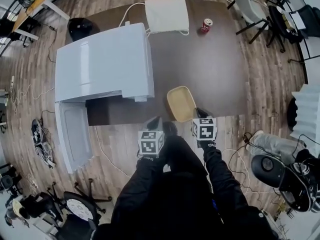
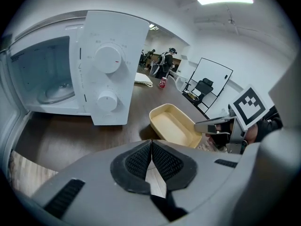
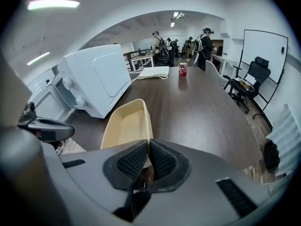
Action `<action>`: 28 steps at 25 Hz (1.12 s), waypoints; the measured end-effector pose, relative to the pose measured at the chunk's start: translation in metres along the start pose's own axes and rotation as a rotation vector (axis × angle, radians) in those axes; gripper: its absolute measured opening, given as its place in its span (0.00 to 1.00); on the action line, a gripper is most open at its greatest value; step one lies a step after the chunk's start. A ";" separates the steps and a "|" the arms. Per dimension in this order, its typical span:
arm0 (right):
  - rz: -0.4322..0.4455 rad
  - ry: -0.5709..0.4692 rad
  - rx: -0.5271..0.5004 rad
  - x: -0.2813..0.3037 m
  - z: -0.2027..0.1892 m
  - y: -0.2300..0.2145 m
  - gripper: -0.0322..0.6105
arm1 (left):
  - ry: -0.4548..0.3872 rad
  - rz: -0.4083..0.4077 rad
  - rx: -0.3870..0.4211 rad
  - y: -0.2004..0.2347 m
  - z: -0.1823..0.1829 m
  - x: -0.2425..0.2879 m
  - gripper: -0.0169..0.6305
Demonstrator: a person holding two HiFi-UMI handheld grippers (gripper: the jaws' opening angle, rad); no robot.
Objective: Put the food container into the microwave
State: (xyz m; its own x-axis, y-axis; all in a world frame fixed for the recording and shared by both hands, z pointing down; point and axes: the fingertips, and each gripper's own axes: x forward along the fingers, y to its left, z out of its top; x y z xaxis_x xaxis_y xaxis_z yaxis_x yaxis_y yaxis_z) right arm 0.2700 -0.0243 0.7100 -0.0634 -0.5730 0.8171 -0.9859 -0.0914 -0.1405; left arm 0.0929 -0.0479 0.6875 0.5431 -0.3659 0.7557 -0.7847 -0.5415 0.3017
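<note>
The cream food container [image 1: 181,103] lies empty on the dark table [image 1: 215,69], near its front edge and right of the white microwave [image 1: 102,64]. The microwave's door [image 1: 75,134] hangs open toward me; its cavity [image 2: 47,79] with a glass plate shows in the left gripper view. My right gripper [image 1: 200,115] is at the container's near right corner. In the right gripper view the jaws [image 3: 148,147] pinch the container's rim [image 3: 141,126]. My left gripper [image 1: 155,124] hovers at the table's front edge, left of the container [image 2: 174,124], its pads [image 2: 151,147] shut together on nothing.
A red soda can [image 1: 206,25] and a white folded pad [image 1: 166,15] with a cable sit at the table's far end. Office chairs [image 1: 252,6] stand at the far right. Cables and gear lie on the wooden floor [image 1: 30,99] to the left. People [image 3: 204,41] stand far off.
</note>
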 end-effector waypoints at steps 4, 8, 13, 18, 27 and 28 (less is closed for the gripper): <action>0.035 0.004 -0.008 -0.009 -0.005 0.016 0.11 | -0.017 0.026 -0.031 0.008 -0.008 -0.013 0.08; 0.080 0.003 -0.001 -0.019 -0.008 0.035 0.11 | -0.027 0.056 -0.060 0.019 -0.016 -0.026 0.08; 0.136 0.014 -0.020 -0.029 -0.018 0.060 0.11 | -0.042 0.098 -0.111 0.037 -0.031 -0.043 0.08; 0.185 0.030 -0.037 -0.040 -0.028 0.085 0.11 | -0.055 0.141 -0.157 0.055 -0.045 -0.062 0.08; 0.266 0.059 -0.111 -0.042 -0.036 0.145 0.11 | -0.083 0.206 -0.236 0.101 -0.062 -0.097 0.08; 0.272 0.060 -0.116 -0.041 -0.035 0.153 0.11 | -0.084 0.212 -0.246 0.108 -0.063 -0.100 0.08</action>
State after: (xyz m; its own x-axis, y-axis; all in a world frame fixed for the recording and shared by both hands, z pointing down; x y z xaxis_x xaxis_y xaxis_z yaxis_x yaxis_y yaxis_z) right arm 0.1160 0.0133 0.6743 -0.3335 -0.5142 0.7902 -0.9422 0.1543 -0.2973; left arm -0.0655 -0.0221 0.6815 0.3752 -0.5173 0.7692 -0.9257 -0.2518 0.2822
